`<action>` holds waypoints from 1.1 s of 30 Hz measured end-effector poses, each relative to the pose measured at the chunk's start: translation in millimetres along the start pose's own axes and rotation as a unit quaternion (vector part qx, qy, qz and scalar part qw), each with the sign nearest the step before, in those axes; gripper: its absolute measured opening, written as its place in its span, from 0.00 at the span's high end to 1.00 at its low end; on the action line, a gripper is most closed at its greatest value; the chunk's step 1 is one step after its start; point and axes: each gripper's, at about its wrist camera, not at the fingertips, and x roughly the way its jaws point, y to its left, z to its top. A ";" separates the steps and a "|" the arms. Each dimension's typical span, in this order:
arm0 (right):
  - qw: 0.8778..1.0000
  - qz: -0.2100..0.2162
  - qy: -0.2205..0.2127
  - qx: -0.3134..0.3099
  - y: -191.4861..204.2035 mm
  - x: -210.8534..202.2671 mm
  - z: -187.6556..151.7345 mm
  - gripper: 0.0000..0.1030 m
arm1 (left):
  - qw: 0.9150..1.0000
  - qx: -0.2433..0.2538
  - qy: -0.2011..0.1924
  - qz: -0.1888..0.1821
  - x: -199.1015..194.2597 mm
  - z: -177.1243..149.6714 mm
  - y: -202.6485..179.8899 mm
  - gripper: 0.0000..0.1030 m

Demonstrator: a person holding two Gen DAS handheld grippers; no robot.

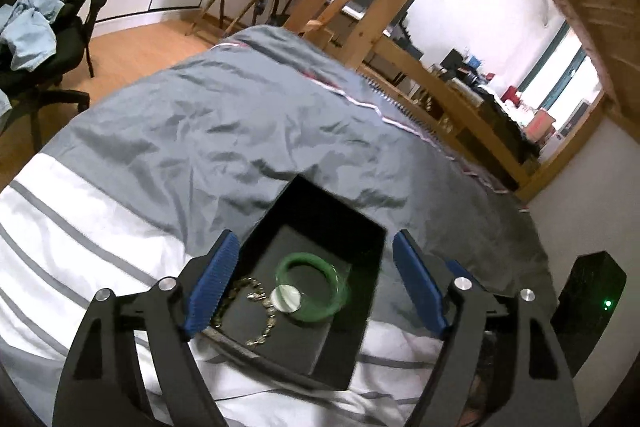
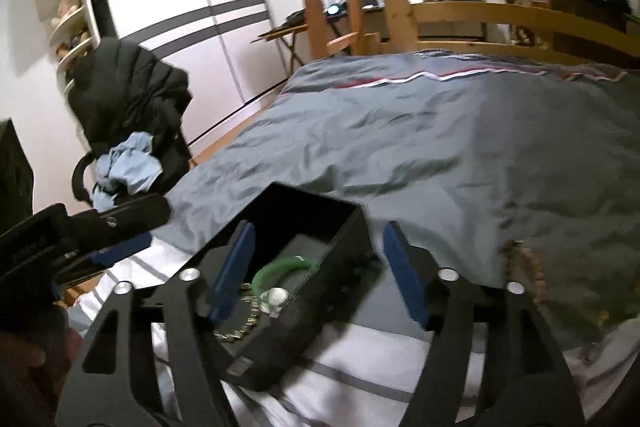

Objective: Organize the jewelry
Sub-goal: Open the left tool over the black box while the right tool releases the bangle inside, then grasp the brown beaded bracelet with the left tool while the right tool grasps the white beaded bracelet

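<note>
An open black jewelry box (image 1: 362,227) lies on the bed. Inside are a green bangle (image 1: 336,301), a round white piece (image 1: 285,299) and a gold chain bracelet (image 1: 262,327). My left gripper (image 1: 316,287) is open and hovers over the box, empty. The box (image 2: 340,227) shows in the right wrist view with the bangle (image 2: 272,271), white piece (image 2: 274,297) and chain (image 2: 240,331). My right gripper (image 2: 320,267) is open, empty, straddling the box's right wall. A beaded bracelet (image 2: 528,267) lies on the duvet to the right. The left gripper (image 2: 104,227) shows at left.
The bed has a grey duvet (image 1: 240,115) with white striped part (image 1: 80,227). A chair with dark coat and blue cloth (image 2: 128,131) stands left. A wooden bed frame (image 1: 440,75) runs along the far side. A black device with green light (image 1: 592,303) is at right.
</note>
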 end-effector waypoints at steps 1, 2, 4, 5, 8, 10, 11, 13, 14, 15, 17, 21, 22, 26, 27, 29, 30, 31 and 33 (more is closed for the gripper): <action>1.000 -0.008 -0.003 0.001 -5.6 -6.5 1.0 0.27 | 1.000 0.003 0.001 -0.001 -0.1 -0.2 -3.0 0.22; 1.000 -0.016 -0.007 0.002 -13.0 -15.4 2.2 0.24 | 1.000 0.009 0.002 -0.003 0.0 -0.6 -7.3 0.21; 0.999 -0.033 -0.013 0.006 -24.8 -29.5 4.1 0.19 | 1.000 0.019 0.004 -0.005 0.3 -1.3 -15.1 0.19; 0.999 -0.038 -0.016 0.007 -30.4 -35.8 4.6 0.19 | 1.000 0.023 0.004 -0.005 -0.1 -1.9 -18.4 0.19; 0.998 -0.062 -0.021 0.007 -52.4 -61.7 6.5 0.19 | 0.999 0.040 0.002 -0.010 -3.8 -4.6 -33.9 0.18; 0.997 -0.073 -0.023 0.006 -63.1 -77.2 6.3 0.19 | 0.998 0.061 0.001 -0.013 -4.0 -7.8 -46.1 0.18; 0.997 -0.079 -0.024 0.003 -68.9 -85.8 5.2 0.19 | 0.997 0.078 0.000 -0.010 -3.2 -9.9 -53.1 0.18; 0.996 -0.090 -0.026 -0.005 -77.0 -97.8 1.4 0.19 | 0.995 0.104 0.006 -0.006 0.6 -13.9 -63.6 0.18; 0.995 -0.099 -0.025 -0.011 -82.2 -106.0 -2.1 0.19 | 0.993 0.117 0.012 -0.008 3.3 -16.4 -69.7 0.18; 0.994 -0.103 -0.025 -0.013 -86.6 -111.9 -5.2 0.19 | 0.992 0.125 0.014 -0.008 4.1 -18.2 -73.0 0.18; 0.993 -0.112 -0.024 -0.014 -95.2 -123.8 -11.6 0.19 | 0.989 0.149 0.019 -0.003 5.6 -23.6 -84.2 0.18; 0.991 -0.126 -0.024 -0.023 -106.6 -141.0 -24.4 0.19 | 0.981 0.194 0.021 -0.004 6.2 -35.7 -112.7 0.18; 0.991 -0.128 -0.023 -0.028 -109.6 -143.1 -26.3 0.19 | 0.979 0.205 0.019 -0.007 6.0 -39.1 -120.3 0.18; 0.990 -0.135 -0.015 -0.045 -117.6 -150.3 -38.6 0.19 | 0.968 0.245 0.037 -0.027 17.8 -56.5 -153.6 0.18; 0.990 -0.135 -0.014 -0.044 -121.6 -150.5 -42.4 0.19 | 0.966 0.254 0.045 -0.030 24.4 -62.6 -163.3 0.18; 0.990 -0.133 -0.011 -0.035 -131.8 -149.6 -49.5 0.19 | 0.961 0.269 0.053 -0.025 37.1 -71.8 -177.4 0.18; 0.991 -0.131 -0.008 -0.030 -137.0 -147.9 -53.0 0.19 | 0.959 0.277 0.052 -0.018 41.8 -76.1 -182.6 0.18; 0.991 -0.130 -0.006 -0.028 -139.7 -147.8 -57.3 0.19 | 0.957 0.286 0.048 -0.008 48.1 -78.7 -188.8 0.18; 0.992 -0.124 0.003 -0.024 -150.0 -141.8 -67.3 0.19 | 0.953 0.298 0.055 -0.005 65.7 -81.0 -200.9 0.18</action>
